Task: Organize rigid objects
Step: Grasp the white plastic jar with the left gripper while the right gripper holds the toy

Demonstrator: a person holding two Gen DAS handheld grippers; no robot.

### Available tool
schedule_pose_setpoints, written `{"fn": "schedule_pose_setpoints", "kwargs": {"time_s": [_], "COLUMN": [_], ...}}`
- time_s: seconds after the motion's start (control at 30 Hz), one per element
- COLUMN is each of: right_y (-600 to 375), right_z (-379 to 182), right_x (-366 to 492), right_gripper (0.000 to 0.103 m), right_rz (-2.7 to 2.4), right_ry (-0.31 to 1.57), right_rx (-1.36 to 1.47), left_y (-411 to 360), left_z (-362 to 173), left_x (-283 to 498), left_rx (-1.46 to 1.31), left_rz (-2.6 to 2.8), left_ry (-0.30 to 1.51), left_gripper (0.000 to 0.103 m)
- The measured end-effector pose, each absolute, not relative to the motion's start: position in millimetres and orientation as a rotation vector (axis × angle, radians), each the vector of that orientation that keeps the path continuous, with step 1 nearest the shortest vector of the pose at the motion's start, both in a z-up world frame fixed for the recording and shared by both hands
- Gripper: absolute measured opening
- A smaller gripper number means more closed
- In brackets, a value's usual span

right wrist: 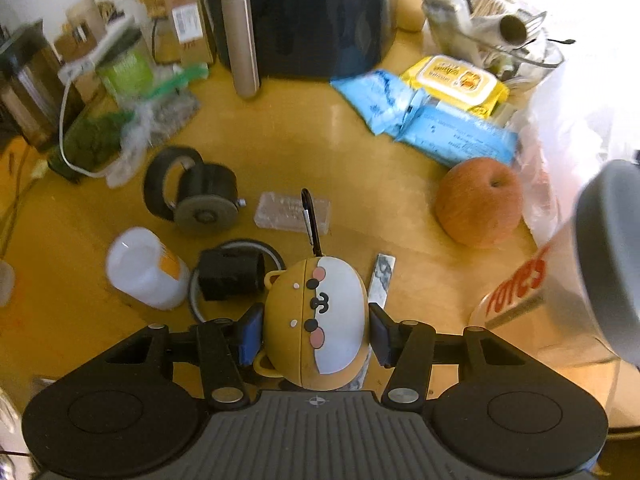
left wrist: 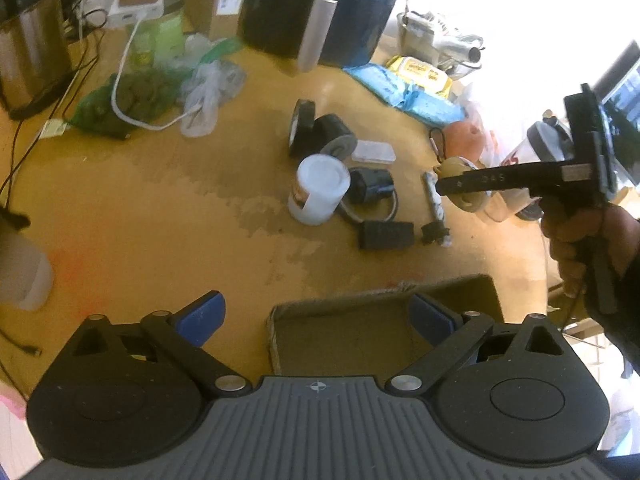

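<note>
My right gripper (right wrist: 315,336) is shut on a tan and white bear-faced case (right wrist: 320,316) with a black carabiner (right wrist: 310,216), held above the wooden table (right wrist: 280,140). The left wrist view shows that gripper (left wrist: 460,188) at the right, in a person's hand, with the case (left wrist: 460,166) in its jaws. My left gripper (left wrist: 316,312) stands open and holds nothing, over an open cardboard box (left wrist: 360,336). On the table lie a white jar (left wrist: 320,188), a black tape roll (left wrist: 304,120), a clear plastic case (left wrist: 374,151), a black adapter (left wrist: 370,186), a black block (left wrist: 386,235) and a marbled stick (left wrist: 434,196).
An apple (right wrist: 480,202) sits right of the pile beside blue wipe packs (right wrist: 440,128) and a yellow one (right wrist: 456,80). A dark appliance (right wrist: 312,16) and a cardboard tube (right wrist: 242,44) stand at the back. Plastic bags (right wrist: 132,132) lie left. A cup with red lettering (right wrist: 520,292) stands right.
</note>
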State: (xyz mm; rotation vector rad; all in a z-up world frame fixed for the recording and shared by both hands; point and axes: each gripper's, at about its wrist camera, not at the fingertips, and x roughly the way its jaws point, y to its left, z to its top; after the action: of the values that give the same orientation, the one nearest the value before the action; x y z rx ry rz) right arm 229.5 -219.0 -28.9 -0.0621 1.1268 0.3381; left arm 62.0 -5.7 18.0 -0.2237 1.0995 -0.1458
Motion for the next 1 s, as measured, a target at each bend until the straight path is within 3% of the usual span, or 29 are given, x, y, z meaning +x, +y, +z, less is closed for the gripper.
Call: {"fn": "schedule_pose_setpoints", "kwargs": {"time_s": [0.47,1.0], "right_y": [-239.3,-256.0], "right_z": [23.8,35.8], "right_x": [197.3,165.0], "right_gripper": [0.056,0.056], "right_rz": [0.334,0.292], "right_ry": [1.054,1.034], "right_rx": [0.046,0.18], "left_y": [-23.9,-30.8], "left_z": [12.5,-13.4], "left_x": [103.5,149.7], "left_rx": [-0.125,0.023], "left_rz": [-0.202,-0.189], "left_ry": [1.071,0.994], "left_gripper": [0.096,0.09]}}
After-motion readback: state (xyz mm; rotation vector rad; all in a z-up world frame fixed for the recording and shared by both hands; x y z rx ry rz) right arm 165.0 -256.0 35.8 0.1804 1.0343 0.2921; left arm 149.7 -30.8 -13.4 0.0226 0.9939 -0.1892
